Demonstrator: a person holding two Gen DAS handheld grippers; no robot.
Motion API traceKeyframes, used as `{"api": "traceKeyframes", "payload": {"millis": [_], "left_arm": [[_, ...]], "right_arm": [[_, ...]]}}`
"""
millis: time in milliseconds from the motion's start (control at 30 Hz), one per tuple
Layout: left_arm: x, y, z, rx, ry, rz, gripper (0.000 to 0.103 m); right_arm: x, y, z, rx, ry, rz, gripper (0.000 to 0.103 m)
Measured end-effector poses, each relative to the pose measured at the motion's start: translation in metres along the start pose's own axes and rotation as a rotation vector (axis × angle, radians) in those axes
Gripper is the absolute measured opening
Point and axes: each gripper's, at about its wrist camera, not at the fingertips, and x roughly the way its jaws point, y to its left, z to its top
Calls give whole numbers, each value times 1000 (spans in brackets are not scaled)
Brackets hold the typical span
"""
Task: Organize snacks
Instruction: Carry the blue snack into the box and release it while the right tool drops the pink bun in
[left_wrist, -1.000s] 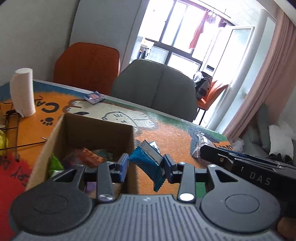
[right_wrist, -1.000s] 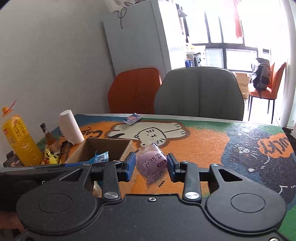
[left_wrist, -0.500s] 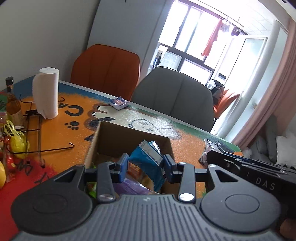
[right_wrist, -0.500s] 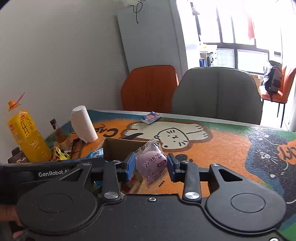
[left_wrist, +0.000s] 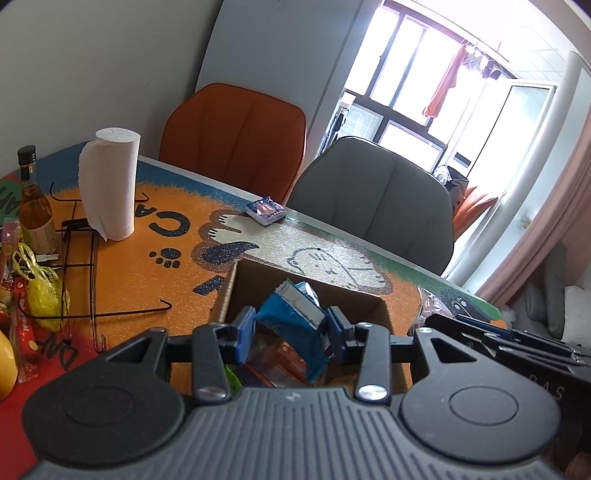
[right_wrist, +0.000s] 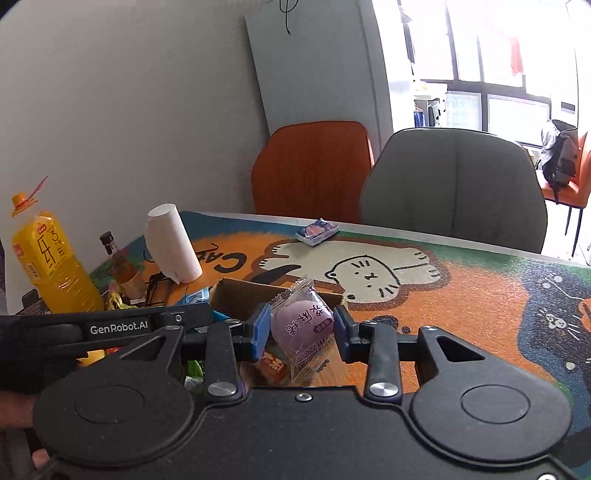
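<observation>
Both tools grip snacks over the cardboard box (left_wrist: 236, 291).
Left tool (left_wrist: 291, 334) clamps a blue packet (left_wrist: 295, 321); right tool (right_wrist: 299, 334) pinches a purple wrapped bun (right_wrist: 301, 326), both partly closed above the bench (right_wrist: 480, 295).

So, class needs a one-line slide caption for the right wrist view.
Right hand-held gripper holds a purple snack packet above the cardboard box on the cat-print table mat.

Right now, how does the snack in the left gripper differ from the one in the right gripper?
The blue packet in the left gripper is opaque, flat and creased with a silver end; the purple bun packet in the right gripper is clear wrap over a round, plump bun. The blue packet hangs over the cardboard box; the purple bun packet sits nearer its rim. Both are sealed and clamped between blue pads.
</observation>
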Motion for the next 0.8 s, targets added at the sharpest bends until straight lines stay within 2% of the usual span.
{"api": "traceKeyframes", "payload": {"millis": [400, 500, 600, 800], "left_arm": [[8, 18, 1, -16, 14, 12, 59], [5, 21, 0, -21, 12, 20, 66], [1, 22, 0, -22, 10, 29, 72], [-5, 20, -4, -19, 17, 40, 80]], "right_arm": [[28, 5, 4, 14, 27, 18, 36], [28, 4, 6, 48, 24, 53, 44], [24, 6, 8, 45, 14, 37, 50], [11, 6, 5, 50, 16, 16, 52]]}}
